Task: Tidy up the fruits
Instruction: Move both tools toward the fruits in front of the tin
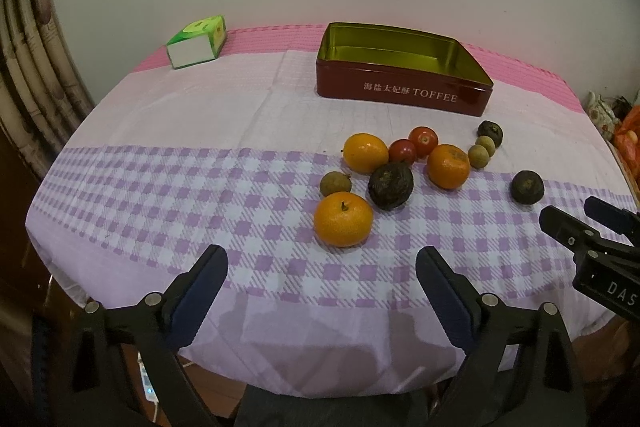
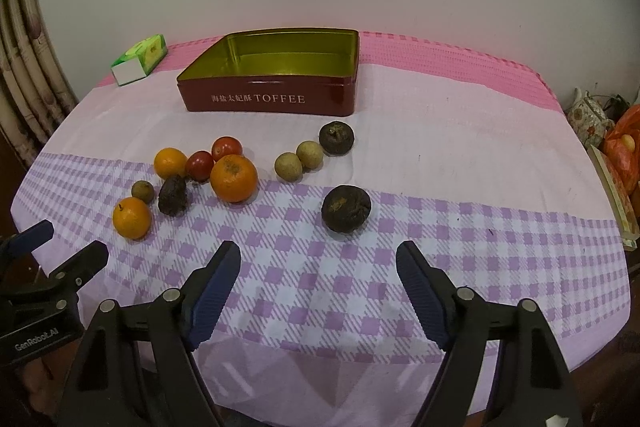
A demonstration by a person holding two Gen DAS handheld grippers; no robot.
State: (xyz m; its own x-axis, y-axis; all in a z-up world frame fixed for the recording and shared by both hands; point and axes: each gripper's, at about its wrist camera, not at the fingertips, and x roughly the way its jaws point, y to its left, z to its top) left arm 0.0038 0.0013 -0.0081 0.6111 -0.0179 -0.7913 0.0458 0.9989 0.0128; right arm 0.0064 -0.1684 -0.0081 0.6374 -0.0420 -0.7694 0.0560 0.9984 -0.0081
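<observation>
While both hand-held grippers hang over the near edge of the counter [image 2: 460, 99], the left hand-held gripper [image 1: 322, 265] and right hand-held gripper [image 2: 318, 261] gape wide with nothing between the jaws. Oranges [image 1: 343, 219], tomatoes [image 1: 423, 140] and dark fruits [image 2: 346, 208] sit loose on the checked cloth, in front of the empty toffee tin [image 2: 268, 99].

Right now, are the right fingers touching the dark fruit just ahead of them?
Apart. In the right wrist view, checked cloth shows plainly between the dark fruit and both fingers; the right gripper is open, holding nothing.
</observation>
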